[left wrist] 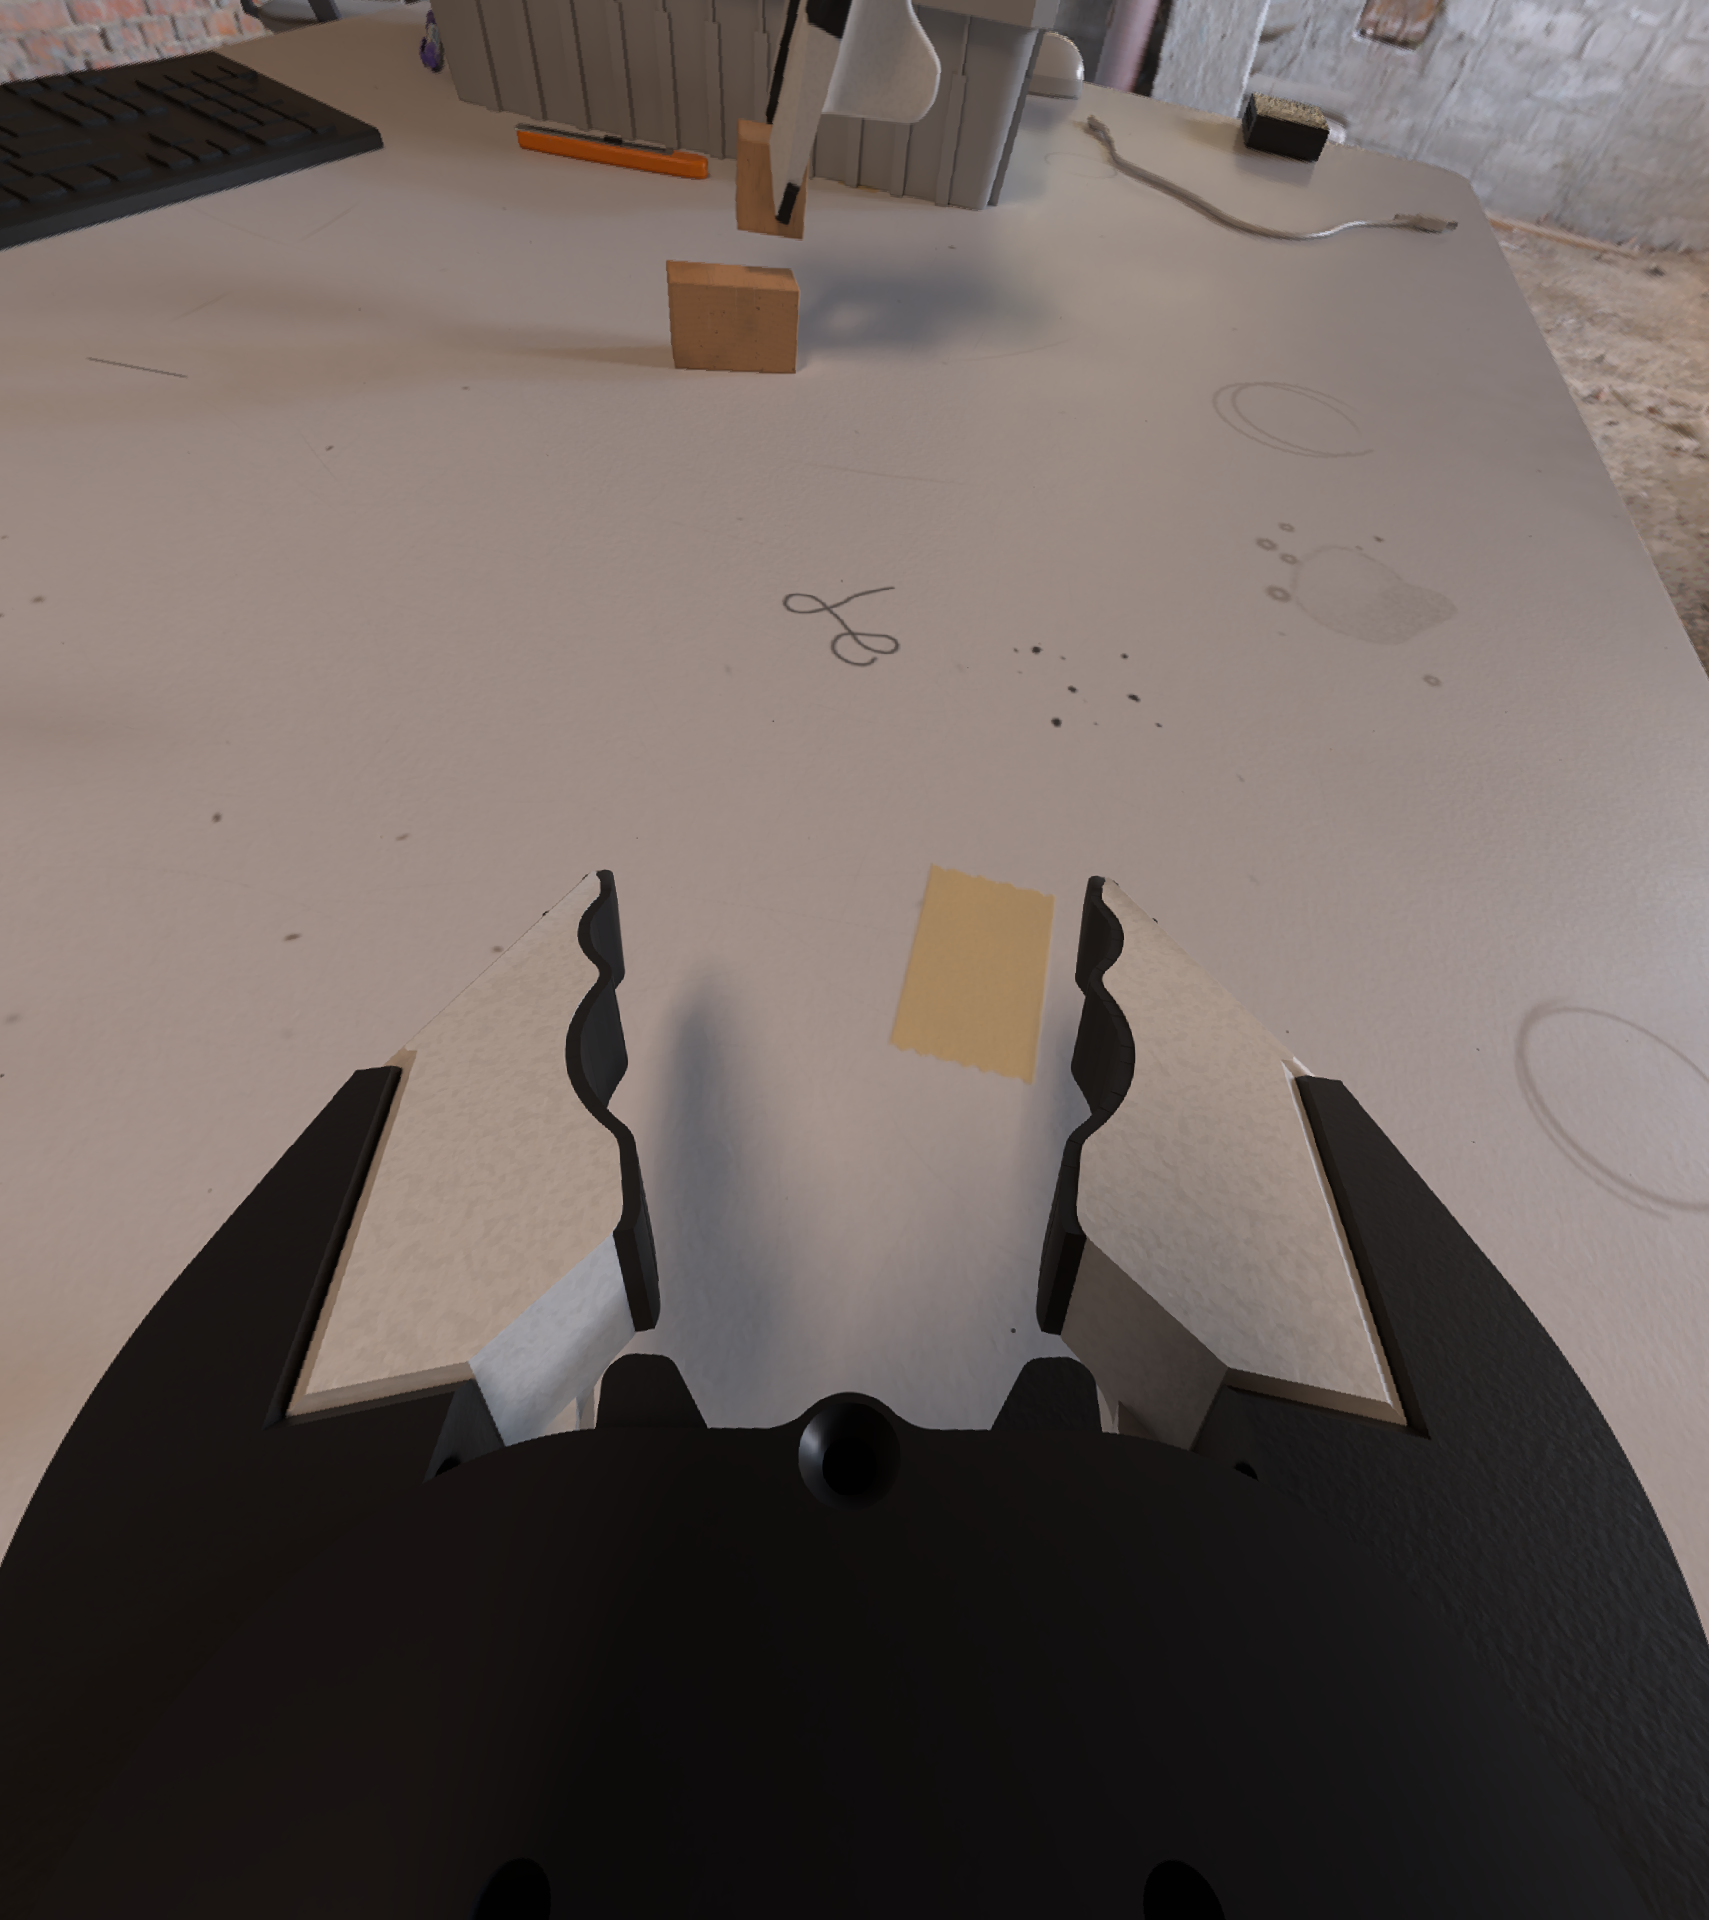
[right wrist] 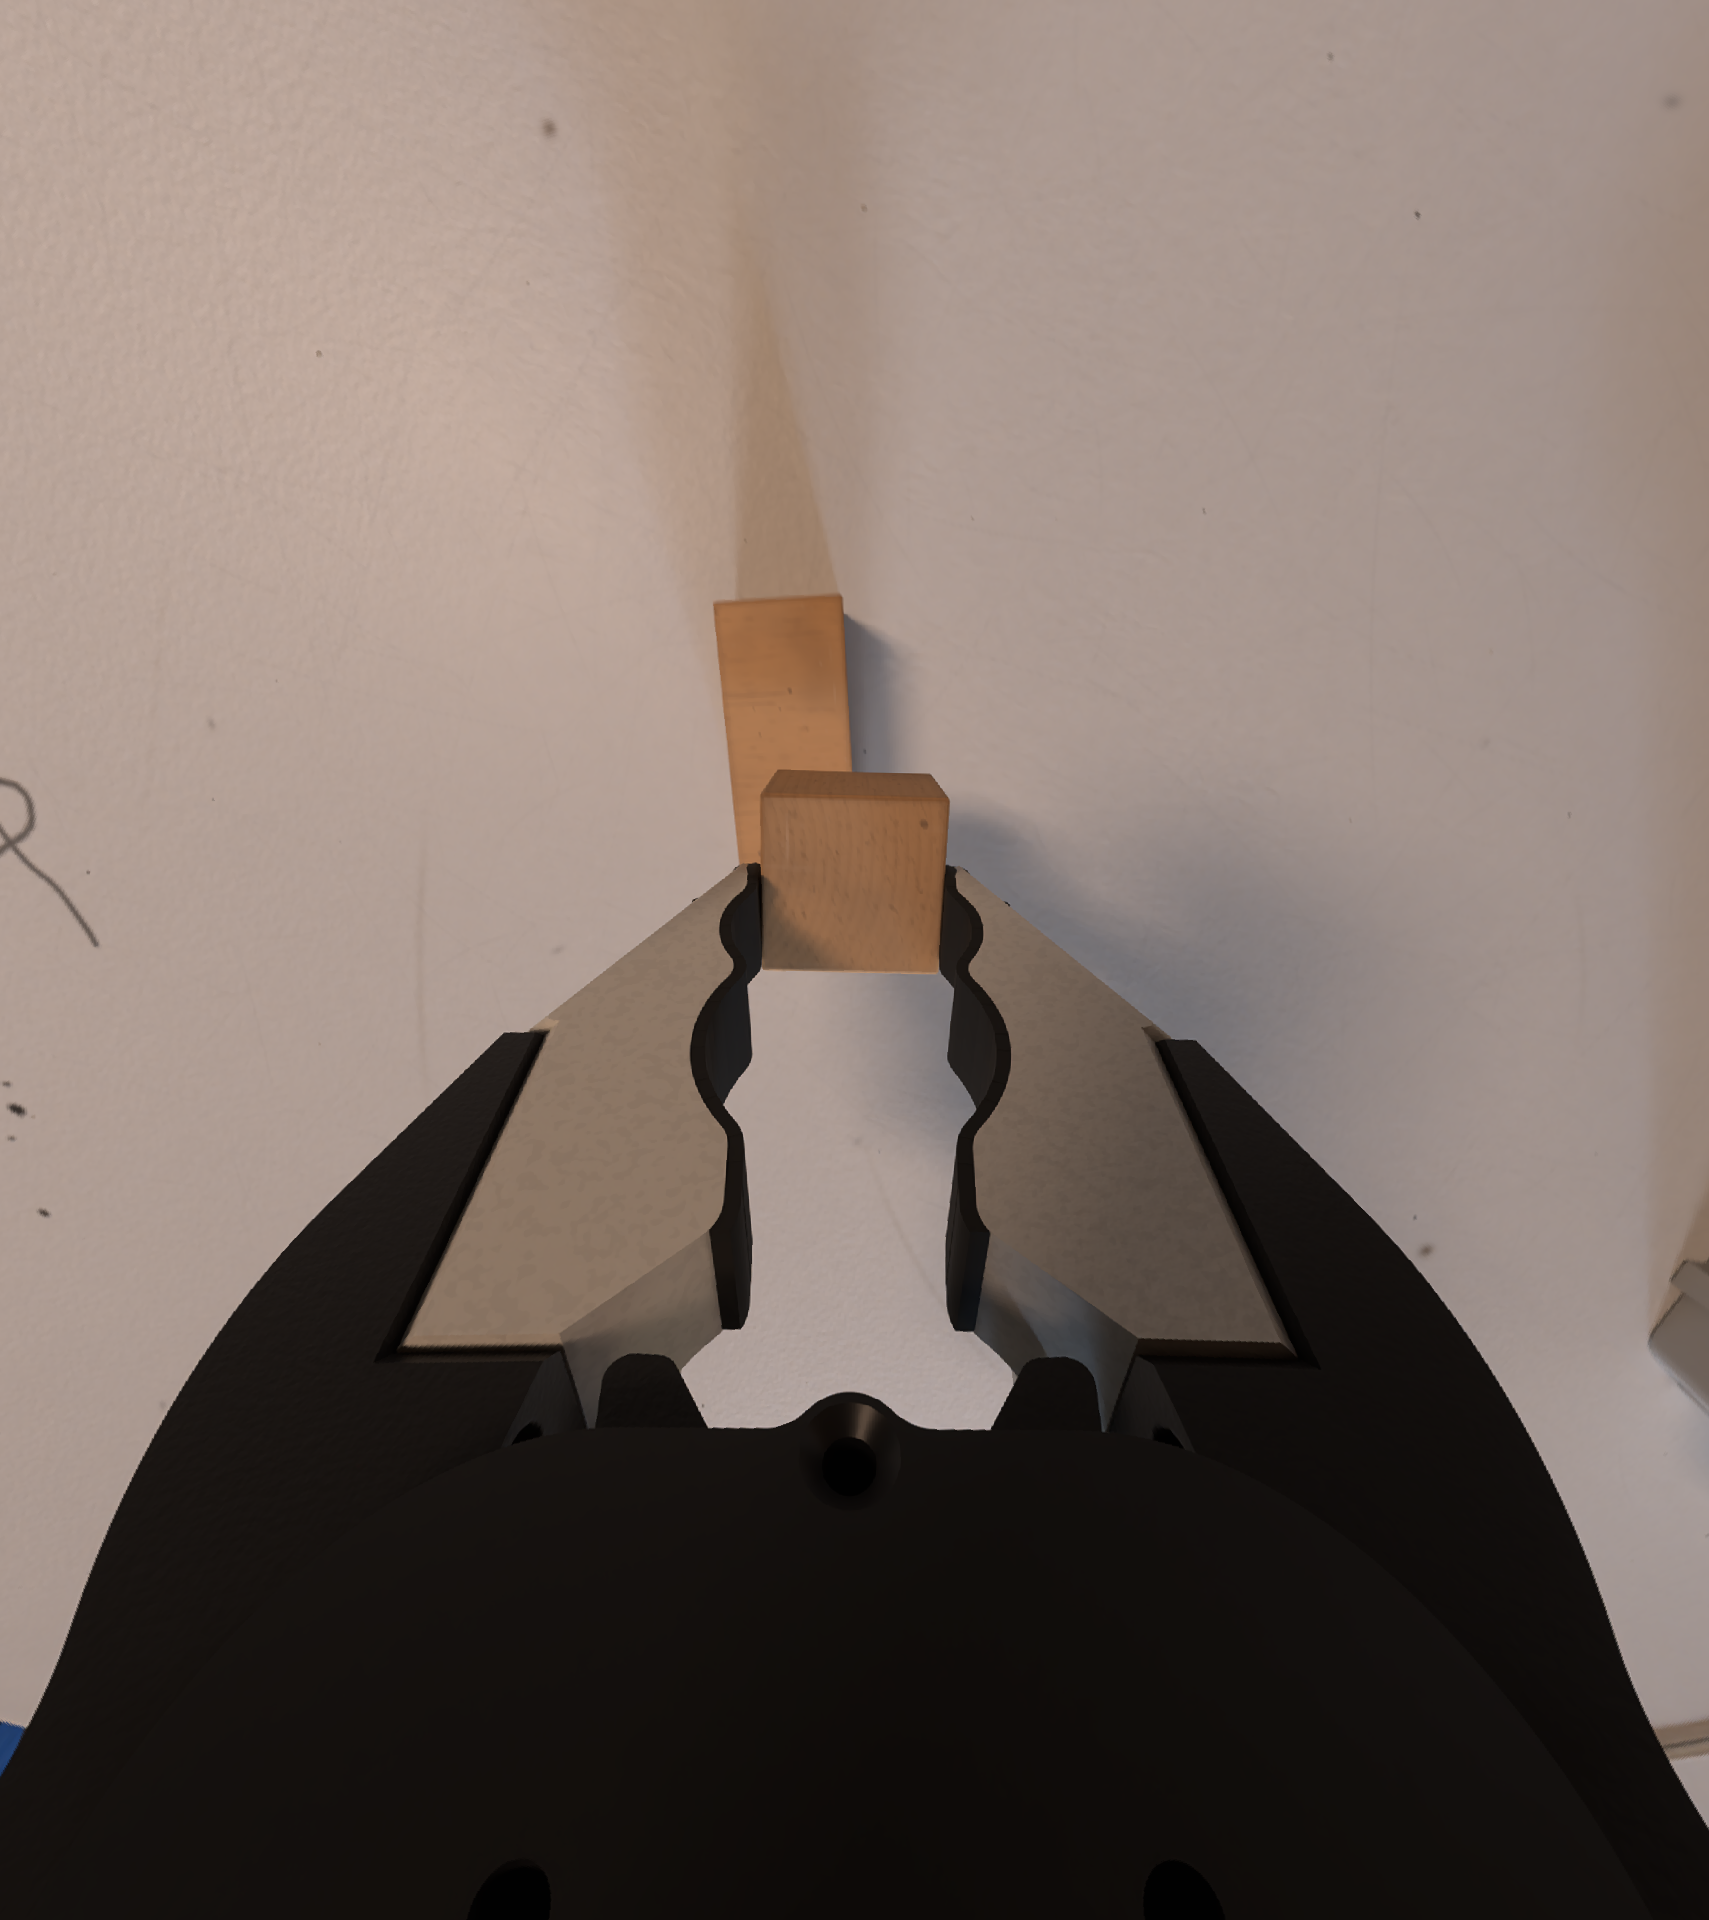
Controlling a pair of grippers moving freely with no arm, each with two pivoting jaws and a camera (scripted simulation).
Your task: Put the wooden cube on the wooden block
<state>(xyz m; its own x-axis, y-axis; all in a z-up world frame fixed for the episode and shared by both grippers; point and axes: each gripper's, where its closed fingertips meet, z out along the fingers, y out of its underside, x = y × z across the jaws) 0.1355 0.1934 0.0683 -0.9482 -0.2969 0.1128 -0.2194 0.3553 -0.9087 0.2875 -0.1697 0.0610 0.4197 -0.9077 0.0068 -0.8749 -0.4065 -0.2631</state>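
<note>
- Gripping the wooden cube [right wrist: 850,883], right gripper [right wrist: 852,871] has both fingertips clamped on the cube's two side faces; cube sits at the very tips, the rest of the jaw gap behind it empty.
- Cube held up off the table [right wrist: 310,416], clear air under it in the left wrist view, where it shows as cube [left wrist: 756,177] pinched by the far right gripper [left wrist: 785,192].
- Wooden block [right wrist: 782,686] lies flat on the table, just beyond the cube in the right wrist view, partly covered by the cube's near edge; cube not resting on it.
- Left wrist view: wooden block [left wrist: 731,317] stands on the table below and a little nearer than the cube, gap between them, dark shadow on the table right of the block.
- Left gripper [left wrist: 848,881] jaws spread wide, nothing between them, well apart from the block, low over the table [left wrist: 414,623].
- Strip of yellowish tape [left wrist: 975,977] on the table, between the left gripper's fingertips, closer to its right finger.
- Past the block: black keyboard [left wrist: 102,145] to its left, orange cutter [left wrist: 611,151], grey ribbed box [left wrist: 621,94], grey cable [left wrist: 1245,213] to its right.
- Pen squiggle [left wrist: 845,623] on the table nearer than the block; not legible writing. No brand or label readable.
</note>
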